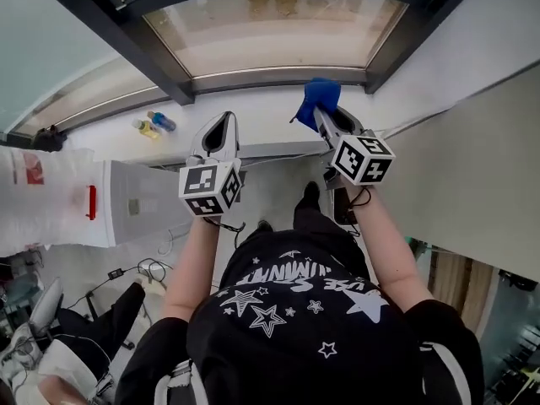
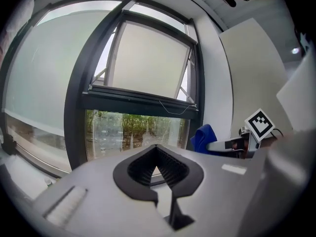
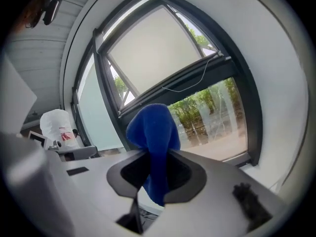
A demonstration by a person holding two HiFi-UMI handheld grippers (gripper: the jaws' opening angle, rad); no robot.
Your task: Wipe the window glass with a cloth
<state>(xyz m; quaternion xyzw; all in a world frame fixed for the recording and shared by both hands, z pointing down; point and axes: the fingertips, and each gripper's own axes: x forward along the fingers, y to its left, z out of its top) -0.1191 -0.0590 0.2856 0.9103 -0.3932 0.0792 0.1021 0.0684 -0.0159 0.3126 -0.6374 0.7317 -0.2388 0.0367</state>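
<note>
The lower window glass (image 1: 270,28) lies straight ahead in a dark frame, with trees behind it in the left gripper view (image 2: 133,132) and the right gripper view (image 3: 212,117). My right gripper (image 1: 323,118) is shut on a blue cloth (image 1: 319,95), held up just short of the pane's lower right corner. The cloth (image 3: 153,127) bulges out above the right gripper (image 3: 157,154) and hangs down between its jaws. My left gripper (image 1: 221,132) is beside it to the left, over the sill, shut and holding nothing (image 2: 156,148). From there the cloth (image 2: 202,136) shows at the right.
A white sill (image 1: 253,108) runs below the window, with two small bottles (image 1: 154,125) at its left. Above the pane is a tilted sash (image 2: 153,58). A white wall (image 1: 472,74) closes the right side. A white bag (image 1: 34,201) and floor cables (image 1: 143,270) lie left.
</note>
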